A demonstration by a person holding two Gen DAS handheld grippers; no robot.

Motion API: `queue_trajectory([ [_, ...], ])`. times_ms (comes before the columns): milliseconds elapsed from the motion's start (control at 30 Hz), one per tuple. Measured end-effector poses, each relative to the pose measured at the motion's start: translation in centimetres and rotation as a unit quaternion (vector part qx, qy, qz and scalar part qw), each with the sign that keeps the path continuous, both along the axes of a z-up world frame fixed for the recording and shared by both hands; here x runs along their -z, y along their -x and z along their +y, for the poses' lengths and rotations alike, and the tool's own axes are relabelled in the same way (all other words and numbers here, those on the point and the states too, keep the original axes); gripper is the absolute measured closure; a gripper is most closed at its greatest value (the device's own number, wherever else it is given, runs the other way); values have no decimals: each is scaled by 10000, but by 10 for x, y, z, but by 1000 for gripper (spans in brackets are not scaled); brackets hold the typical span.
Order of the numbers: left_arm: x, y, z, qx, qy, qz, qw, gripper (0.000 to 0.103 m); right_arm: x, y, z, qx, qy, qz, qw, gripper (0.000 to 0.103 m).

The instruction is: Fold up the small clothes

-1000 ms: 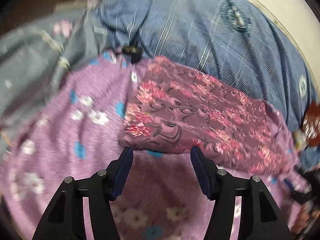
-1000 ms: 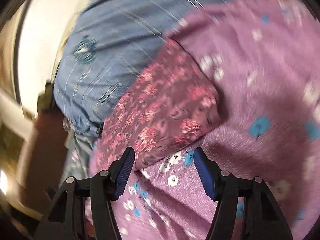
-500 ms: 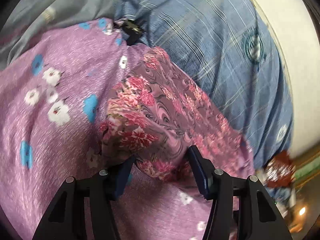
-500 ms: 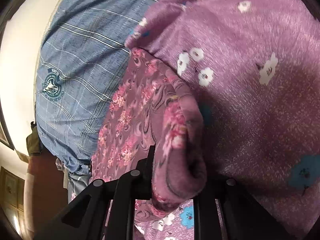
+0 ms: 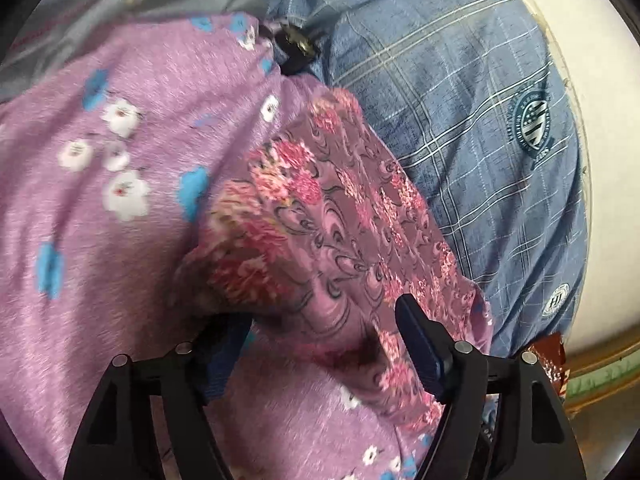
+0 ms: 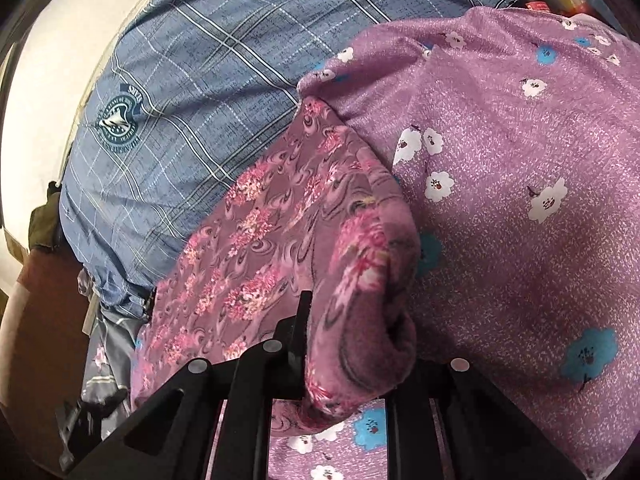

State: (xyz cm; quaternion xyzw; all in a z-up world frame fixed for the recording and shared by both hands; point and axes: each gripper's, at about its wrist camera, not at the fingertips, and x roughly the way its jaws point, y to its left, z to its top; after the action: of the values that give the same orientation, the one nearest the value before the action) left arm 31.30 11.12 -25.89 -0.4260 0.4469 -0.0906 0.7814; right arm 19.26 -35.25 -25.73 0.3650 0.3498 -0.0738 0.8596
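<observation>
A small maroon garment with a pink flower print (image 5: 340,208) lies on a purple blanket with white and blue flowers (image 5: 120,160). My left gripper (image 5: 322,312) is at the garment's near corner. Its jaws are opening, with the cloth lying loosely between them and the left finger (image 5: 224,352) partly tucked under the fold. In the right wrist view the same garment (image 6: 260,240) runs away to the upper left. My right gripper (image 6: 356,320) is shut on its bunched near edge, and the cloth hides the right finger.
A blue plaid cloth with round badges (image 5: 460,100) (image 6: 200,60) lies beyond the garment. Grey patterned fabric (image 5: 60,20) sits at the far left, with a small dark clip (image 5: 296,46) at the blanket's far edge. A pale wall (image 5: 608,160) bounds the right side.
My right gripper has gone from open to shut on the garment's edge. My left gripper moved in and rolled, straddled the garment's corner, and its jaws now stand wider.
</observation>
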Motion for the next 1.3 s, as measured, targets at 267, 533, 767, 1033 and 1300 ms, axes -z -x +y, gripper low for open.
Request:
queue_trajectory([
  [267, 17, -16, -2, -250, -56, 35, 9997, 90, -7, 7, 0, -207, 120, -129, 9996, 90],
  [533, -46, 44, -1, 44, -584, -957, 9937, 95, -52, 56, 23, -318, 666, -679, 9950, 91],
  [767, -14, 109, 25, 259, -1199, -77, 9924, 86, -26, 115, 51, -829, 705, 408, 9932, 80],
  [1033, 12, 99, 49, -44, -368, -316, 9988, 51, -56, 165, 38, -625, 899, 618, 9921, 58],
  [1300, 20, 96, 37, 225, -866, -745, 9932, 84, -64, 102, 77, -1325, 891, 187, 9870, 81],
])
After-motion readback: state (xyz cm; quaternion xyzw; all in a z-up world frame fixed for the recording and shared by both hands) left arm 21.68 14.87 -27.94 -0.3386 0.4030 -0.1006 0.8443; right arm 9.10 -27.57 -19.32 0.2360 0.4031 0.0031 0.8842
